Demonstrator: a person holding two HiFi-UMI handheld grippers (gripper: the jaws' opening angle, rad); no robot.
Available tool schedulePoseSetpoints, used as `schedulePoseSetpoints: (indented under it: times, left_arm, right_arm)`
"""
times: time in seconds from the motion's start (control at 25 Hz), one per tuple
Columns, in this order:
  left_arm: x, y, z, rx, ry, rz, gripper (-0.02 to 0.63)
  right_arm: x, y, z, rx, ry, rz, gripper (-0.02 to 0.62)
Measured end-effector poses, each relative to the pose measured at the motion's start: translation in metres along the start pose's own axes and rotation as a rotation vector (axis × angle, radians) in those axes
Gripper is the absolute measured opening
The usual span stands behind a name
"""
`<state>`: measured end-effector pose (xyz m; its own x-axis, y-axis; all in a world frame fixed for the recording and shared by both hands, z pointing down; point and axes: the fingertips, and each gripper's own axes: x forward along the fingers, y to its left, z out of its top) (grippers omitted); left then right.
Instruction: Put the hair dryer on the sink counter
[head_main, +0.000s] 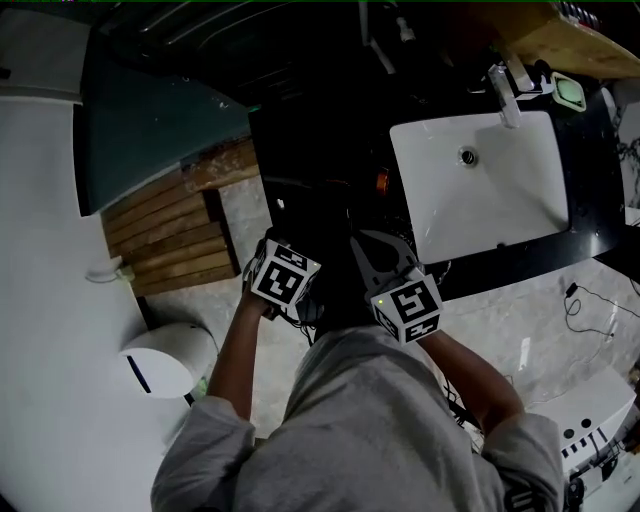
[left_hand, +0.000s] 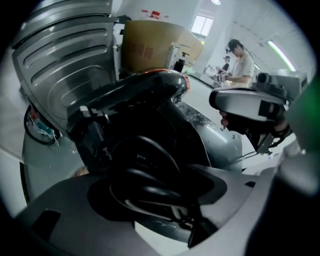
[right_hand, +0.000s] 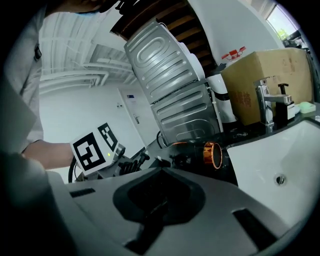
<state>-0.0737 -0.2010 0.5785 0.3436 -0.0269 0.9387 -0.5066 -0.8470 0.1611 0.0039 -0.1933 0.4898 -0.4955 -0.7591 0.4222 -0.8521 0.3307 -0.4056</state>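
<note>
The black hair dryer (left_hand: 145, 100) with an orange nozzle ring (right_hand: 212, 154) lies on the dark counter (head_main: 590, 240), just left of the white sink basin (head_main: 480, 180). Its coiled black cord (left_hand: 145, 175) fills the space in front of my left gripper (left_hand: 165, 205), whose jaws stand wide apart and press on nothing. In the head view the left gripper (head_main: 290, 262) sits close behind the dryer (head_main: 330, 215). My right gripper (head_main: 372, 252) is beside it, shut and empty, pointing at the counter's near edge. Its shut jaws (right_hand: 160, 200) show low in the right gripper view.
A chrome faucet (right_hand: 267, 105) stands behind the basin with a cardboard box (right_hand: 270, 75) next to it. A green soap dish (head_main: 568, 92) sits at the counter's back. Ribbed metal panels (right_hand: 170, 85) rise left of the counter. Wooden slats (head_main: 170, 235) and a white bin (head_main: 165, 360) are at the left.
</note>
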Motion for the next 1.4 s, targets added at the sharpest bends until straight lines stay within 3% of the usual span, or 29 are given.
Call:
schedulePoseSetpoints:
  times: [0.12, 0.2, 0.28, 0.4, 0.48, 0.6, 0.92, 1.0, 1.12, 1.2, 1.32, 1.4]
  left_arm:
    - [0.0, -0.004, 0.004, 0.228, 0.03, 0.072, 0.325]
    - [0.002, -0.008, 0.007, 0.31, 0.019, 0.089, 0.327]
    - [0.003, -0.01, 0.009, 0.301, -0.016, 0.059, 0.327]
    - [-0.001, -0.01, 0.009, 0.207, -0.067, -0.046, 0.327]
    - [-0.003, -0.007, 0.003, 0.152, -0.022, -0.092, 0.327]
    - [-0.005, -0.003, 0.0, 0.272, 0.094, -0.04, 0.327]
    - [-0.017, -0.006, 0.003, 0.472, 0.19, -0.019, 0.327]
    - [-0.02, -0.008, 0.008, 0.444, 0.169, -0.064, 0.327]
    - [-0.027, -0.007, 0.02, 0.189, 0.083, -0.2, 0.327]
    - [-0.033, 0.005, 0.028, 0.084, 0.049, -0.191, 0.327]
    - [-0.044, 0.018, 0.029, 0.115, 0.036, -0.093, 0.327]
    - [-0.05, 0.016, 0.028, 0.101, 0.015, -0.069, 0.327]
  right_arm:
    - [0.01, 0.005, -0.006, -0.005, 0.016, 0.053, 0.011]
    - [0.016, 0.007, -0.007, -0.005, 0.015, 0.073, 0.011]
    - [0.019, 0.007, -0.005, 0.006, 0.004, 0.083, 0.011]
    - [0.021, 0.009, -0.001, 0.036, -0.013, 0.097, 0.011]
    - [0.022, 0.01, -0.001, 0.059, -0.022, 0.108, 0.011]
    - [0.026, 0.008, -0.003, 0.087, -0.027, 0.122, 0.011]
    - [0.03, 0.004, -0.006, 0.128, -0.042, 0.148, 0.011]
    - [0.031, 0.003, -0.008, 0.141, -0.04, 0.157, 0.011]
    - [0.034, 0.004, -0.01, 0.155, -0.036, 0.182, 0.011]
    - [0.032, 0.003, -0.009, 0.151, -0.04, 0.191, 0.011]
    - [0.026, 0.0, -0.007, 0.154, -0.055, 0.191, 0.011]
    - [0.022, -0.002, -0.006, 0.161, -0.062, 0.183, 0.011]
